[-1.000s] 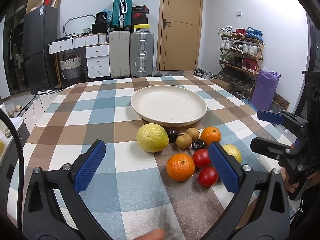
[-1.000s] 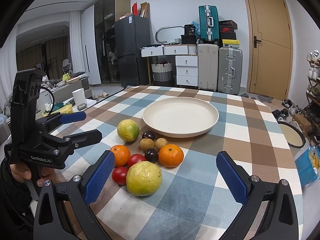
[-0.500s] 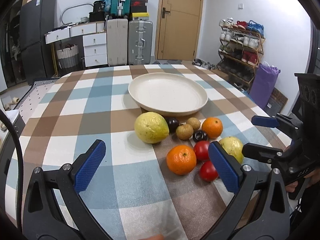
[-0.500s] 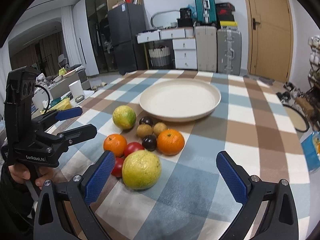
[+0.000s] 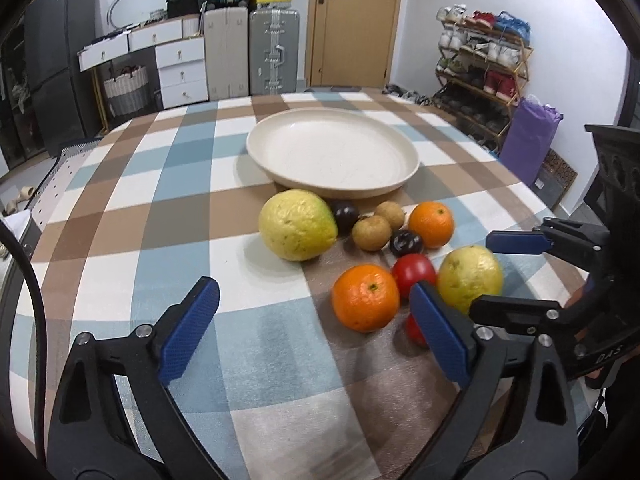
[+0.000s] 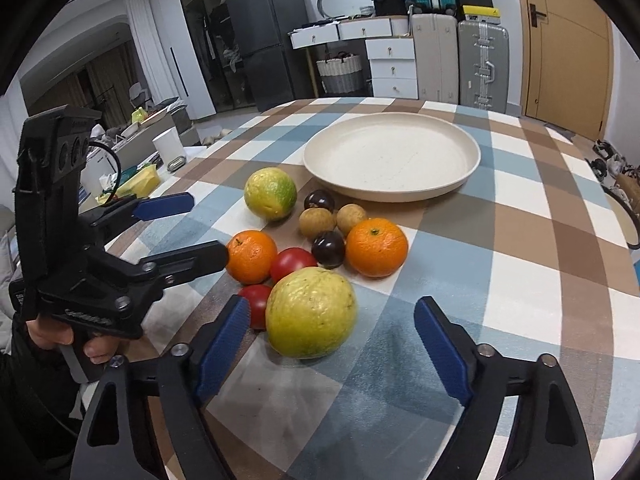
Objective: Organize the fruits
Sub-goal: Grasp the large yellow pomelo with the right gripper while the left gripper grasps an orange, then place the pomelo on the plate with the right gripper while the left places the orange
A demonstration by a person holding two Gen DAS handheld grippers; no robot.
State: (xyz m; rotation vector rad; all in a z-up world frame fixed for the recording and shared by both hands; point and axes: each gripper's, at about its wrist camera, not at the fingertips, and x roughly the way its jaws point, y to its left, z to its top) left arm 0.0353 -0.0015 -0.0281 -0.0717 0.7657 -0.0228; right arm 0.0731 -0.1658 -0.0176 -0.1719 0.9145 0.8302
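Left wrist view is showing the left gripper [image 5: 314,330] hanging with its blue pads spread wide over the checked tablecloth [image 5: 132,216], nothing between them. Its right-hand pad is covering most of a red tomato [image 5: 414,330], so only a sliver is showing, and a second tomato [image 5: 414,270] is peeking out from behind the near orange [image 5: 366,298]. At the right edge of that view the right gripper [image 5: 508,272] is reaching in, jaws apart, one finger passing in front of the smaller yellow-green citrus [image 5: 470,276], which is lying between its two fingers without either one visibly touching it; the hand holding the tool is mostly cut off by the frame. Right wrist view is showing, from the left, the left gripper [image 6: 188,232] and the fingers of the hand [image 6: 56,338] around its handle, its lower finger ending just beside an orange [image 6: 252,256]. Next comes the fruit cluster: the larger citrus [image 6: 271,193] with a green patch, two dark plums [image 6: 319,201], two brown round fruits [image 6: 317,223], a second orange [image 6: 377,247], and the yellow-green citrus [image 6: 311,312] sitting between the right gripper [image 6: 330,344] pads, nearer the left pad and hiding part of a tomato [image 6: 258,306]. Beyond the fruit, the cream plate [image 6: 400,196] is sitting with nothing in it; every fruit is resting on the cloth just in front of its rim.
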